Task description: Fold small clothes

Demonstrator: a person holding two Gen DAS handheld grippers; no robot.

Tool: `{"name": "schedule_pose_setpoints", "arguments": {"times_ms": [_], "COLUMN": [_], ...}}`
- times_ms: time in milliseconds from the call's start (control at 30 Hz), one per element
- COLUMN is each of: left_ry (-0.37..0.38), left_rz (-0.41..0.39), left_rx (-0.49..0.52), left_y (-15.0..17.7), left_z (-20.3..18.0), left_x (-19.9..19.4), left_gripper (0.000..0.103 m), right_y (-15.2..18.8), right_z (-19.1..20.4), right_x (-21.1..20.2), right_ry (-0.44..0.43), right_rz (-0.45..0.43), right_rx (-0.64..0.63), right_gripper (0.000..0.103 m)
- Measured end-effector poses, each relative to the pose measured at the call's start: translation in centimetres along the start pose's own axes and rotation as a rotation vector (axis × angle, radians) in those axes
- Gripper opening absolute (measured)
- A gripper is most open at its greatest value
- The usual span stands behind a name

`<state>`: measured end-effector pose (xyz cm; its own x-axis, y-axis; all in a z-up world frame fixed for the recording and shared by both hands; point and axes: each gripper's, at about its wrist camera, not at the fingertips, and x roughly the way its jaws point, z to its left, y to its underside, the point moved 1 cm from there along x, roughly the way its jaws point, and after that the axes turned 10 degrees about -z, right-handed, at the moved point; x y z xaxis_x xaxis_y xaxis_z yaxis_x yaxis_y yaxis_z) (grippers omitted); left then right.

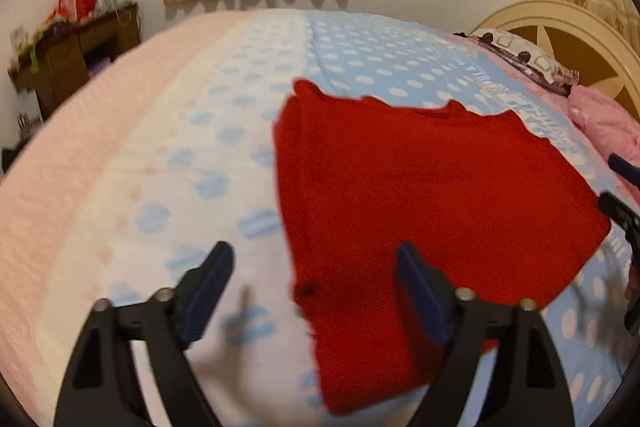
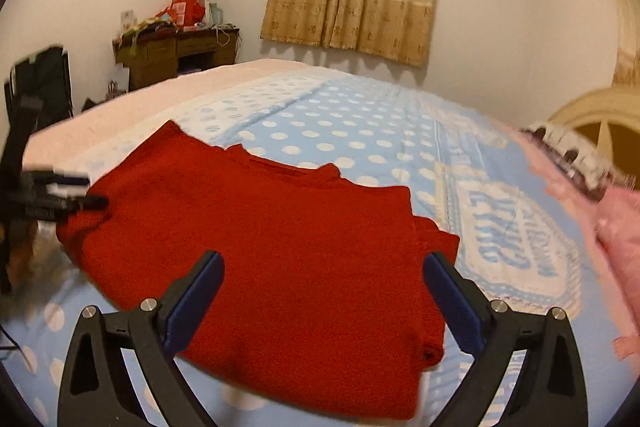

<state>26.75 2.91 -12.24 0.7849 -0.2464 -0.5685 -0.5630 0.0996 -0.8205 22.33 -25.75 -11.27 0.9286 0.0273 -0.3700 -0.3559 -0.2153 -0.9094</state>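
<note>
The red garment [image 2: 256, 247] lies flat, partly folded, on the dotted bedspread [image 2: 360, 123], directly ahead of both released grippers, left gripper [image 1: 316, 283] over its left edge, right gripper [image 2: 322, 287] nearer its centre and probably better placed.

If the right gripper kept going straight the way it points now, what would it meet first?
Most likely the red garment: the open right gripper points along it, fingers spread over its near part, lying on the bed cover. How high the gripper sits above the cloth is unclear.
</note>
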Motion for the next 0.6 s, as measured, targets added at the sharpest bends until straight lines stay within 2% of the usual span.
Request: {"name": "schedule_pose_setpoints", "arguments": {"times_ms": [100, 267, 600], "left_ry": [-0.035, -0.062, -0.012], "left_rz": [-0.027, -0.007, 0.021], "left_rx": [0.030, 0.078, 0.077], "left_y": [-0.9, -1.3, -2.1], "left_z": [1.0, 2.2, 3.4], "left_x": [-0.1, 1.2, 3.1], "left_gripper": [0.097, 0.097, 0.097], "right_y": [-0.2, -0.8, -0.7], "right_z": [1.4, 6.5, 15.7], "right_x": [0.3, 0.4, 0.6], "right_ry": [-0.048, -0.069, -0.139], "right_rz": [0.037, 0.020, -0.016], "right_rx": [0.050, -0.055, -0.224], "right_gripper": [0.100, 0.100, 0.100]}}
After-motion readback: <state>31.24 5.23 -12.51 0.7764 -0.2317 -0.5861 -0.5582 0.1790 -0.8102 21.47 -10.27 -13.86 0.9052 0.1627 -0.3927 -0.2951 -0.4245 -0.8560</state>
